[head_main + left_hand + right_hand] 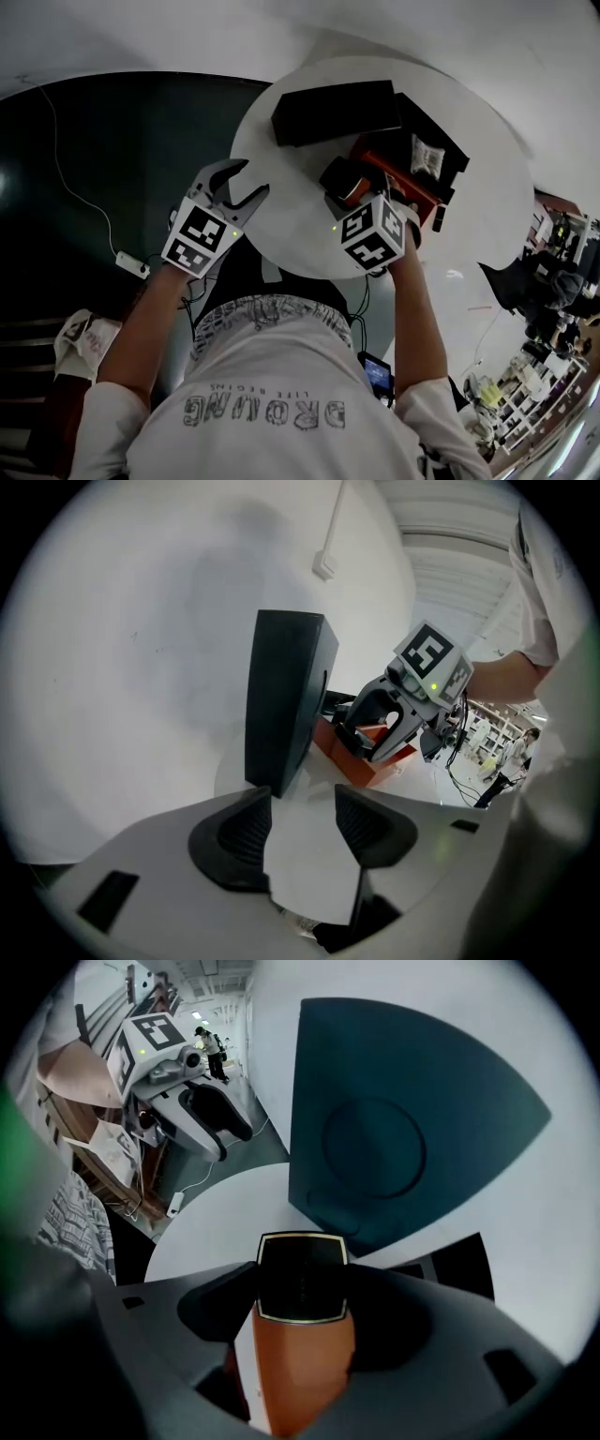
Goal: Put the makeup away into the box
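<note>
Nearest the head camera is the person's white shirt (pixel 272 394), with both forearms reaching forward over a round white table (pixel 281 220).

The left hand-held gripper (pixel 249 180) is at the table's near-left edge. Its jaws are spread with nothing between them; only bare tabletop shows through the gap in its own view.

The right hand-held gripper (pixel 302 1283) pinches an orange bottle (pixel 305 1358) with a black, gold-edged cap (pixel 302 1274). The pads press on it from both sides just under the cap. The cap end points away from the gripper, toward the white tabletop below. In the head view the bottle sits just beside the near-left end of the box (pixel 405 186), not inside it.

That box is orange with a dark interior and lies on the right half of the table. A small patterned packet (pixel 427 157) lies in it. A black case (pixel 333 111) stands on the far part of the table, just beside the box. In the left gripper view it rises straight ahead of the spread jaws.

Left of the table is dark floor (pixel 112 169), crossed by a thin white cable (pixel 73 187).
</note>
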The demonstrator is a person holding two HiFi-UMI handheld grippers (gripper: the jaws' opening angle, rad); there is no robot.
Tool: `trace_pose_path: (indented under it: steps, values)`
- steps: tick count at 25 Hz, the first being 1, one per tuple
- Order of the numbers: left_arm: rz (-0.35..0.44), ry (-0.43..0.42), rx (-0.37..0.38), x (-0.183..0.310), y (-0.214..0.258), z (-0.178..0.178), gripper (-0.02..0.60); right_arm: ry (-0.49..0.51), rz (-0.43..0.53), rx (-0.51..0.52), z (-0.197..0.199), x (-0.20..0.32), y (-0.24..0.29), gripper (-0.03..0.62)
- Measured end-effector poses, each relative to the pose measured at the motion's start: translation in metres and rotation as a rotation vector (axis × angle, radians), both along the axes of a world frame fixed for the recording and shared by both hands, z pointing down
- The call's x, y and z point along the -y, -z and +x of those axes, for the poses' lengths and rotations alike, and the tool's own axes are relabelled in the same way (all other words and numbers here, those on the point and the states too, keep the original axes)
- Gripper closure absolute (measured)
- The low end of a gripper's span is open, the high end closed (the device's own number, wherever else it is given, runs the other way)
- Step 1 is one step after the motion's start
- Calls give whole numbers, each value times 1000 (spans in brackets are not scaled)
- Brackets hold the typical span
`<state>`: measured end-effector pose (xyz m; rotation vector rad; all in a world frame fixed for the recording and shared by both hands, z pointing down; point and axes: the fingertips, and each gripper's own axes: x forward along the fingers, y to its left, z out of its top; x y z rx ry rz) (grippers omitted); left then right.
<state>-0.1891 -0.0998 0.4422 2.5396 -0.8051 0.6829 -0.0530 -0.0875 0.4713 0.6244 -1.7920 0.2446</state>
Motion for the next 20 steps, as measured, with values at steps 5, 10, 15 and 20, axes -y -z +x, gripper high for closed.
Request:
trace_pose_path:
  steps: [5, 10, 15, 20]
  values:
    - [14, -15, 7, -5, 10, 25, 345, -38, 11, -3, 34, -6, 4, 272]
    - [11, -26, 23, -8, 9, 46, 345, -67, 2, -3, 63, -12, -6, 273]
    - [1, -29, 38, -11, 3, 62, 345, -98, -15, -2, 84, -15, -23, 272]
    - [-14, -39, 60, -14, -5, 71, 345, -123, -32, 13, 88, -15, -40, 273]
